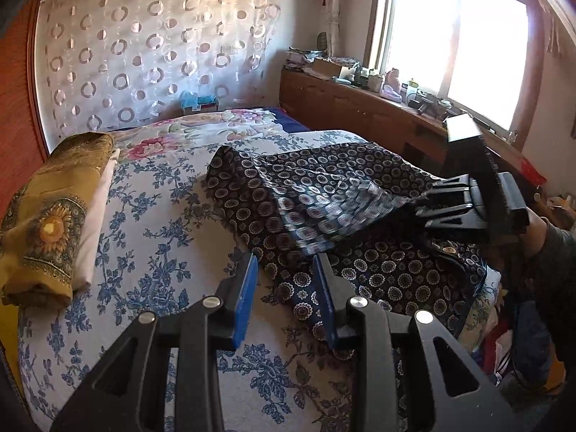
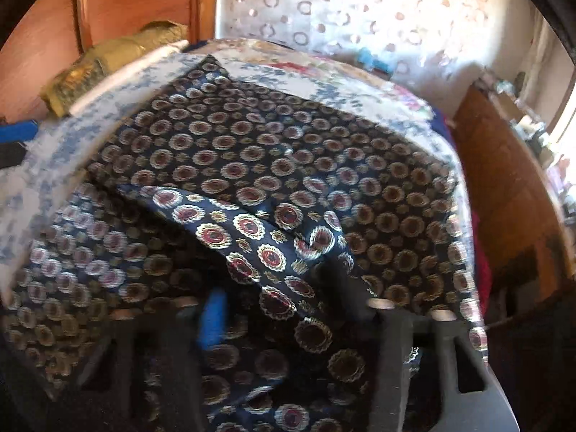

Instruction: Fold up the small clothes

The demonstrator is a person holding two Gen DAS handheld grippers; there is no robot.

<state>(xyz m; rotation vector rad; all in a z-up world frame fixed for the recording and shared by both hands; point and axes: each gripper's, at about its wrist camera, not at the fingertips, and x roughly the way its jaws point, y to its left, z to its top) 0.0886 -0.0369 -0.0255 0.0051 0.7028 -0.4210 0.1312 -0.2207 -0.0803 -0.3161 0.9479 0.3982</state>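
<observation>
A dark navy cloth with round medallion print (image 1: 316,194) lies on the bed. My left gripper (image 1: 286,270) is open and empty, its blue pads (image 1: 244,302) just above the cloth's near edge. My right gripper (image 1: 428,203) comes in from the right and is shut on a raised flap of the cloth, lifting it over the rest. In the right wrist view the cloth (image 2: 288,165) fills the frame and drapes over my right gripper (image 2: 273,288), hiding most of the fingers; one blue pad (image 2: 212,320) shows.
The bed (image 1: 151,223) has a white cover with blue flowers. A folded mustard cloth on a white one (image 1: 54,216) lies at the bed's left edge. A wooden cabinet (image 1: 360,108) with clutter runs under the window at the right.
</observation>
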